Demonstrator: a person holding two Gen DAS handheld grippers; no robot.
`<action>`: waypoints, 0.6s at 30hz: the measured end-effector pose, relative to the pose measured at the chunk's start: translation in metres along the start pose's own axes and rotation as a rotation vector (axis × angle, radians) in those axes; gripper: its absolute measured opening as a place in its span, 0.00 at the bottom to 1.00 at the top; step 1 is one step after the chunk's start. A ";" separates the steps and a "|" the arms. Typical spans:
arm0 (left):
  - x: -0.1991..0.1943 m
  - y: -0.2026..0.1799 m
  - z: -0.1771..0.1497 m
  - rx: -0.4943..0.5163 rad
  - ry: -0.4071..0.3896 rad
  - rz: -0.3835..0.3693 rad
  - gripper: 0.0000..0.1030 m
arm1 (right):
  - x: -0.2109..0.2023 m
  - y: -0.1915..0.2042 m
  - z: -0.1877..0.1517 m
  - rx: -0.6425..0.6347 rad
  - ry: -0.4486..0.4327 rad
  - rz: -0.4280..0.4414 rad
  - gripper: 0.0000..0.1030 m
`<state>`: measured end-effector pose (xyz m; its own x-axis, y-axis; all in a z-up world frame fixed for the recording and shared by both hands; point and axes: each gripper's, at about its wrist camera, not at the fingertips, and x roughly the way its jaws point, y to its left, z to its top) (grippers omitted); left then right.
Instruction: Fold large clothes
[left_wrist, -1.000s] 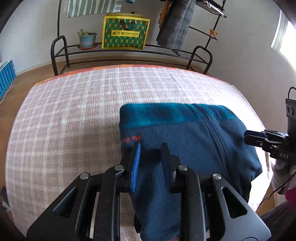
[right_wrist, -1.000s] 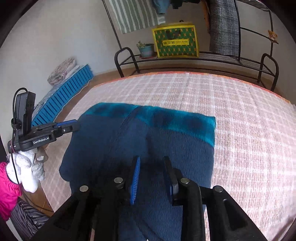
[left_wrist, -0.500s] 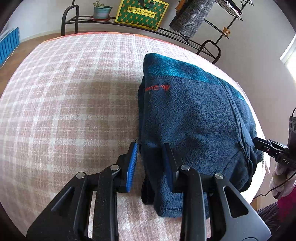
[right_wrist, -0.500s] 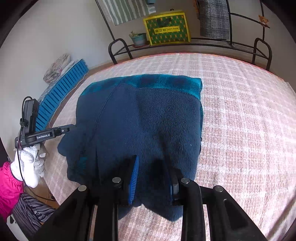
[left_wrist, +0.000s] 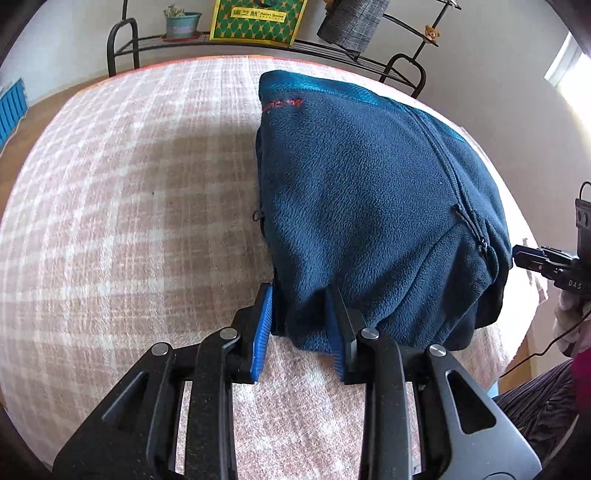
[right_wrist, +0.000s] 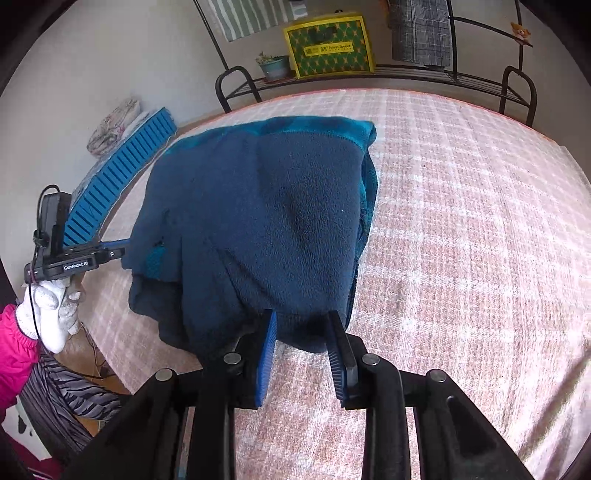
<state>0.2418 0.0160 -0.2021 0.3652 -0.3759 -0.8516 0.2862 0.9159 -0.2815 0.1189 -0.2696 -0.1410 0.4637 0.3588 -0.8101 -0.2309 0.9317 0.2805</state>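
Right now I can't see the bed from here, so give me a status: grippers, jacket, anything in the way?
Left gripper open, straddling fleece jacket near edge. Right gripper open, same. Jacket folded on plaid blanket. Nothing in the way.

A folded navy fleece jacket (right_wrist: 266, 221) is lying on the pink checked blanket (right_wrist: 461, 240). The right gripper (right_wrist: 301, 325) is sitting at its near hem, jaws apart with fleece bunched between them. The left gripper (right_wrist: 110, 251) is reaching the jacket's left edge, held by a white-gloved hand (right_wrist: 48, 314).
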 end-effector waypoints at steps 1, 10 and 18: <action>-0.003 0.004 0.001 -0.009 0.002 -0.010 0.28 | -0.008 -0.003 -0.001 0.004 -0.025 0.013 0.36; -0.032 0.072 0.036 -0.379 -0.119 -0.274 0.63 | -0.027 -0.055 0.012 0.204 -0.214 0.055 0.89; 0.016 0.085 0.065 -0.555 -0.037 -0.438 0.69 | 0.015 -0.062 0.047 0.300 -0.160 0.180 0.94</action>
<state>0.3294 0.0782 -0.2112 0.3529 -0.7216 -0.5957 -0.0766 0.6122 -0.7870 0.1807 -0.3187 -0.1463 0.5715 0.5007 -0.6502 -0.0712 0.8195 0.5686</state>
